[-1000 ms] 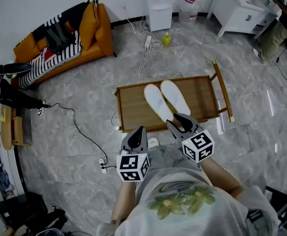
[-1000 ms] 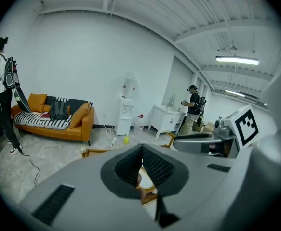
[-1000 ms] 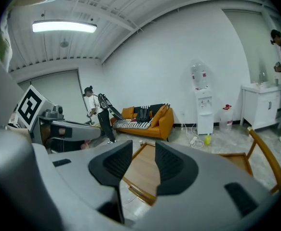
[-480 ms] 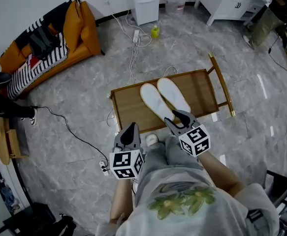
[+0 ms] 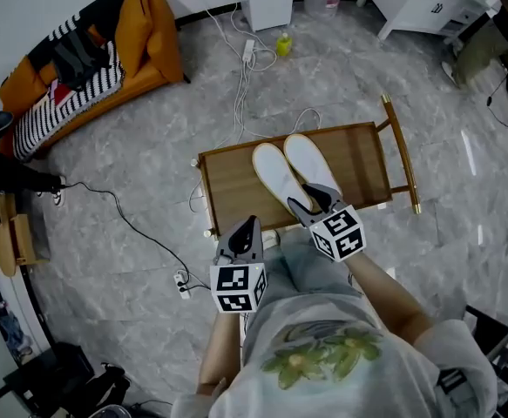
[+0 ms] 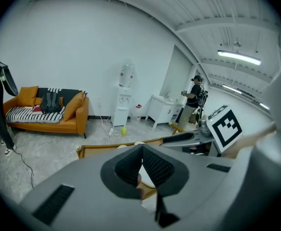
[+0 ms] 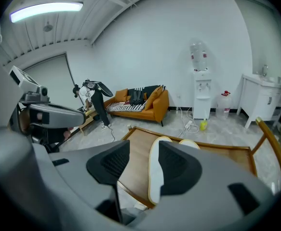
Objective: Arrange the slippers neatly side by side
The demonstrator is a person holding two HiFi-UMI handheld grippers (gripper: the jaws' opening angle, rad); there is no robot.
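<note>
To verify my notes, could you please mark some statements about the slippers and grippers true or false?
1. Both white slippers lie on the wooden table. True.
2. The slippers lie at opposite ends of the table. False: they lie side by side.
3. The left gripper holds a slipper. False: its jaws are together, empty.
4. The right gripper is clamped shut on a slipper. False: its jaws are apart and opening, a slipper showing between them unpressed.
5. There is an orange sofa in the room. True.

Bright, even light from ceiling tube (image 7: pixel 46 8) — fisheye bulge, dark corners.
</note>
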